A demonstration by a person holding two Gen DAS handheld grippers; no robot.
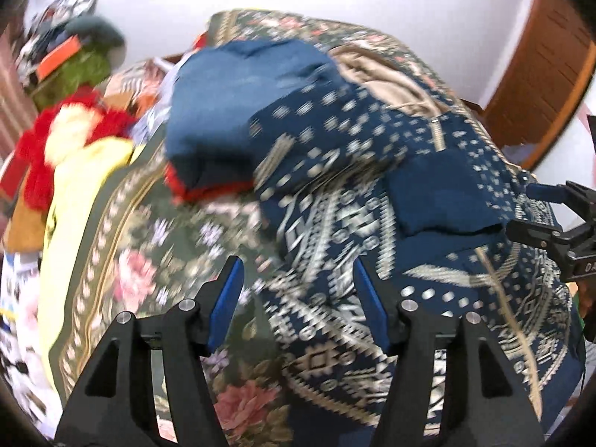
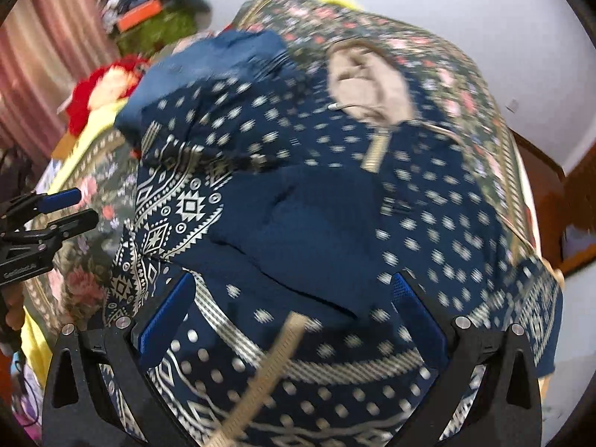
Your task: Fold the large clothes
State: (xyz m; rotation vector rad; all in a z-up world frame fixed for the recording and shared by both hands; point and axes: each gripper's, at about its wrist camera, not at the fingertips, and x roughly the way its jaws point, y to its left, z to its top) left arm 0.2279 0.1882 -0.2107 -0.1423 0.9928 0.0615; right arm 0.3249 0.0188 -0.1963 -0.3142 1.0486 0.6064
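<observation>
A large navy garment [image 1: 428,260] with a cream geometric print lies crumpled on a floral bedspread [image 1: 156,260]; the right wrist view shows the garment [image 2: 298,223] filling its middle. My left gripper [image 1: 298,298] hangs open over the garment's left edge, where it meets the bedspread, with nothing between the pads. My right gripper [image 2: 294,298] is open wide above the garment's dotted part, and no cloth is pinched. Each gripper shows in the other's view: the right gripper [image 1: 532,210] at the right edge, the left gripper [image 2: 69,208] at the left edge. Both views are motion-blurred.
A folded blue stack [image 1: 242,111] sits beyond the garment, with a beige garment [image 1: 383,82] beside it. A red and yellow plush thing [image 1: 74,130] and a yellow sheet [image 1: 74,205] lie at the left. A heap of clothes [image 1: 74,59] is at the back left, and a wooden frame [image 1: 540,74] at the right.
</observation>
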